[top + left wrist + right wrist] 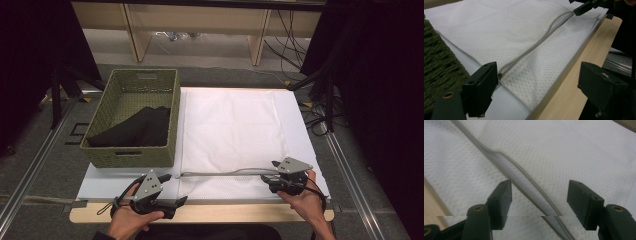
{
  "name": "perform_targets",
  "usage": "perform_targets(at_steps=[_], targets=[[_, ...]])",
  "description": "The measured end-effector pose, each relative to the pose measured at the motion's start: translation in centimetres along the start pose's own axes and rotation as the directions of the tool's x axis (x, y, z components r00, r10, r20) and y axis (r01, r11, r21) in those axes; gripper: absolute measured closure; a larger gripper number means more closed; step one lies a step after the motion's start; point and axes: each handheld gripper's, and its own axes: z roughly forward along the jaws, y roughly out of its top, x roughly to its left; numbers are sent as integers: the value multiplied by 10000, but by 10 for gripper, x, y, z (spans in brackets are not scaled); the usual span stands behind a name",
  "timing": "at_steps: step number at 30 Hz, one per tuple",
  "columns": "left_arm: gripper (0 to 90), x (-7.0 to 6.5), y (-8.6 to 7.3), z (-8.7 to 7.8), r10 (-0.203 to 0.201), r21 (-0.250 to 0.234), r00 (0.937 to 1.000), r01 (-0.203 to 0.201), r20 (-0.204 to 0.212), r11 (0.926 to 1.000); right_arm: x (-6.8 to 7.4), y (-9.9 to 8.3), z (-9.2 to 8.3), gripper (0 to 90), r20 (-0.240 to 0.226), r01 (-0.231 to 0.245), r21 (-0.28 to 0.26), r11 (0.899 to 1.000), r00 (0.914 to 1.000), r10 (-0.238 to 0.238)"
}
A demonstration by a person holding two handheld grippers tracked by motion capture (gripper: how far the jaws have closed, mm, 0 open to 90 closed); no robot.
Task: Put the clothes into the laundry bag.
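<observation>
Both my grippers sit spread wide at the table's near edge: left gripper [172, 189] by the mesh laundry bag's [230, 130] zipper [534, 47] end, right gripper [539, 195] straddling the zipper. Basket [100, 122] holds black cloth [137, 127].

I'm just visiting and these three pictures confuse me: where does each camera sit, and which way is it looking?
High view: above the person's side, looking forward and down on the table, green basket and white mesh bag; both hands and each hand-held gripper, left and right, show.
Left gripper view: rides the left hand-held gripper, looking along the bag's zipper; its open jaws frame it.
Right gripper view: rides the right hand-held gripper, close above the zipper.
All three views share the zipper and the bag.
</observation>
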Motion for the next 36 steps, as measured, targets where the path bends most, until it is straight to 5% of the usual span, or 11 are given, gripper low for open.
perform_targets(at_steps=[6, 7, 12, 16, 18, 26, 32, 36], targets=[[160, 1, 1, 0, 239, 95, 9997, -239, -12, 9997, -3, 7, 16, 414, 133, 876, 503, 9949, 9960, -884], [159, 0, 0, 0, -25, 86, 10000, 25, -28, 10000, -3, 7, 18, 418, 101, 780, 592, 9952, 9968, -787], [160, 0, 0, 0, 2, 87, 10000, -2, 0, 10000, 1, 11, 28, 441, 25, 896, 927, 9916, 9959, -903], [160, 0, 1, 1, 86, 83, 9999, -86, 54, 9999, 3, 15, 36, 468, 96, 1647, 1197, 9791, 9859, -1670], [160, 0, 1, 1, 135, 82, 9999, -135, 79, 9999, 8, 17, 39, 496, 108, 1221, 1364, 9831, 9921, -1247], [161, 2, 1, 0, 243, 116, 9997, -244, 56, 9996, 11, 28, 51, 572, -347, 1993, 1115, 9736, 9799, -1966], [161, 1, 2, 0, 85, 40, 9999, -85, 116, 10000, 15, 32, 59, 615, -507, 2077, 1138, 9715, 9778, -2032], [161, 1, 1, 0, 39, 121, 10000, -40, 75, 9999, 15, 37, 63, 648, -661, 2590, 896, 9617, 9650, -2538]])
